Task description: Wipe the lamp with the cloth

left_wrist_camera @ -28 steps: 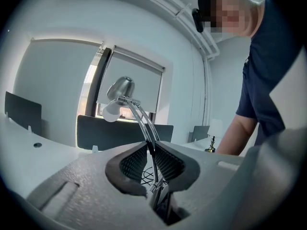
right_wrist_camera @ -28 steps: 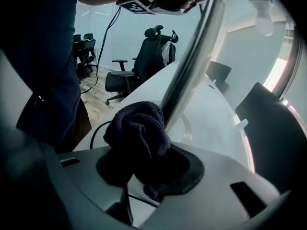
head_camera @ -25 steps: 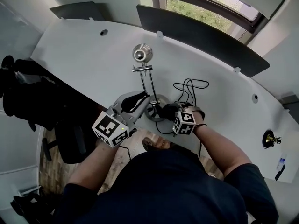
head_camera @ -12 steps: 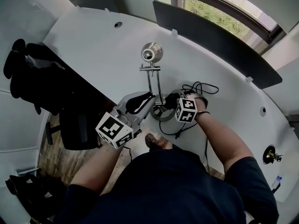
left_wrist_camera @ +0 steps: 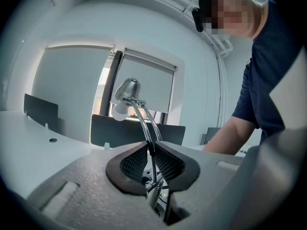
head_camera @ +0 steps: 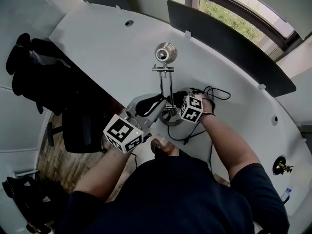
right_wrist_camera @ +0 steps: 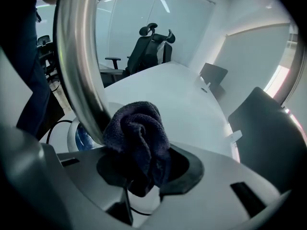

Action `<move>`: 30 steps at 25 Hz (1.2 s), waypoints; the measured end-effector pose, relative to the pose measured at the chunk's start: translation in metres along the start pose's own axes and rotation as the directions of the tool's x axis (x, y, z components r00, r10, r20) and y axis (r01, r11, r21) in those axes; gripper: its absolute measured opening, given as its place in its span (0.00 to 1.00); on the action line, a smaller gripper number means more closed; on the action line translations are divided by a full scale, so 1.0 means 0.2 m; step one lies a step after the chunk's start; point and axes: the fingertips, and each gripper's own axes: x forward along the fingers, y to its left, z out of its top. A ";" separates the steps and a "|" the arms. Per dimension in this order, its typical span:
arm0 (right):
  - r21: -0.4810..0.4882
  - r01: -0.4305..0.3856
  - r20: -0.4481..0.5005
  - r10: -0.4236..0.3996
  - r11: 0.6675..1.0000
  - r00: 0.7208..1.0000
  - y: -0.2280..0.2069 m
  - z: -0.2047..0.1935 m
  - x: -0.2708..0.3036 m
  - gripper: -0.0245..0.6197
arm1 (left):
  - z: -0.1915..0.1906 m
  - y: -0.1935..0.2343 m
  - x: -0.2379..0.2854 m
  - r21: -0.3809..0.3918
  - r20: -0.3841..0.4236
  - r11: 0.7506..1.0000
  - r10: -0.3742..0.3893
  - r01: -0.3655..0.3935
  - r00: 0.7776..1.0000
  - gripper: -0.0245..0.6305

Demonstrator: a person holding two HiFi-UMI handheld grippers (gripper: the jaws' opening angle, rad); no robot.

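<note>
**Chrome lamp gripped and under the cloth**

Chrome all over, the lamp (head_camera: 165, 84) stands near the front edge of the white surface (head_camera: 107, 52). It has a round, polished head at the top, a short crossbar under it, two thin rods running down side by side, and a flat round base. From the left gripper view the head (left_wrist_camera: 128, 91) shows tilted, with a pale bulb poking out of it.

The left gripper (head_camera: 160, 101) is closed on the rods low down. Its ribbed black pads (left_wrist_camera: 136, 163) pinch a thin rod between them, with hardly any gap.

The right gripper (head_camera: 176, 99) comes in from the other side, its jaws clamped on a bunched, dark blue-grey cloth (right_wrist_camera: 139, 133). The cloth presses against the shiny stem (right_wrist_camera: 76, 66), just above the base.

The only print I can make out is the black-and-white square patterns on the two gripper cubes.

A black cable (head_camera: 214, 94) loops on the surface behind the right gripper, and a dark divider panel (head_camera: 234, 48) runs along the far edge. A black office chair (right_wrist_camera: 151, 47) stands beyond the surface.

Compared with a second ago, the right gripper and the cloth have climbed from beside the base to partway up the rods. The left gripper has kept its hold at the same spot.
</note>
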 end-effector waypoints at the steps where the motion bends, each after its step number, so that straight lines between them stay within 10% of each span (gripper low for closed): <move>1: 0.006 0.005 0.001 -0.005 1.000 1.000 0.00 0.00 -0.02 0.25 | 0.00 0.00 0.00 -0.001 0.000 1.000 -0.001 0.001 1.000 0.11; 13: 0.179 0.103 0.042 -0.112 0.978 0.993 0.09 0.04 -0.49 0.25 | -0.04 0.00 -0.09 -0.032 0.007 0.998 -0.048 0.048 0.999 0.11; 30: 0.530 0.050 0.305 -0.246 0.847 0.920 0.20 0.49 -1.21 0.25 | 0.01 -0.25 -0.27 -0.091 0.078 0.978 -0.179 0.186 0.981 0.05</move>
